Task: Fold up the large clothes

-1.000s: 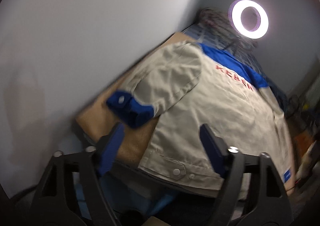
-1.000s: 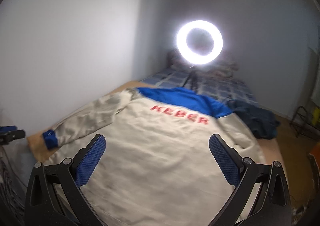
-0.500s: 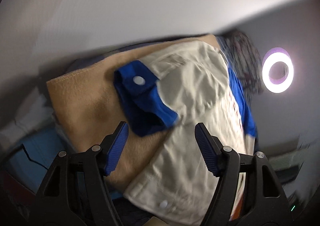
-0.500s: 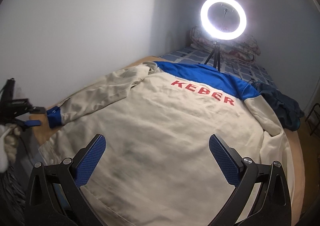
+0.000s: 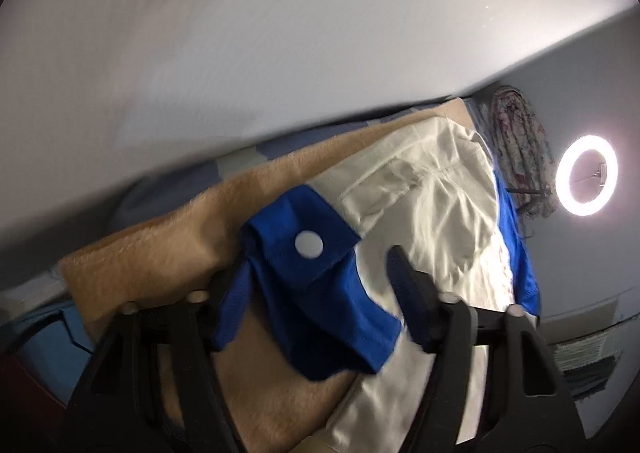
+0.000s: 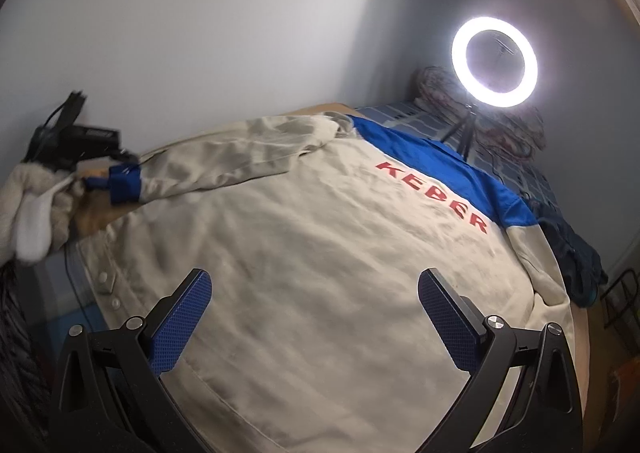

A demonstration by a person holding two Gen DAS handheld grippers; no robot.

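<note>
A beige work jacket with a blue yoke and red letters lies back up on the bed. Its left sleeve ends in a blue cuff with a white snap. My left gripper straddles that cuff. Its jaws are closing with the cuff between them, and the pads still stand well apart. In the right wrist view the left gripper sits at the cuff, held by a hand in a pale glove. My right gripper hangs open over the jacket's lower back with nothing between its fingers.
A tan blanket lies under the jacket. A lit ring light on a tripod stands at the head of the bed beside patterned pillows. A dark blue garment lies at the right edge. A wall runs along the left side.
My left gripper rolled and came down from the hem corner onto the blue cuff, and its jaws narrowed. The right gripper sank closer to the jacket's back.
</note>
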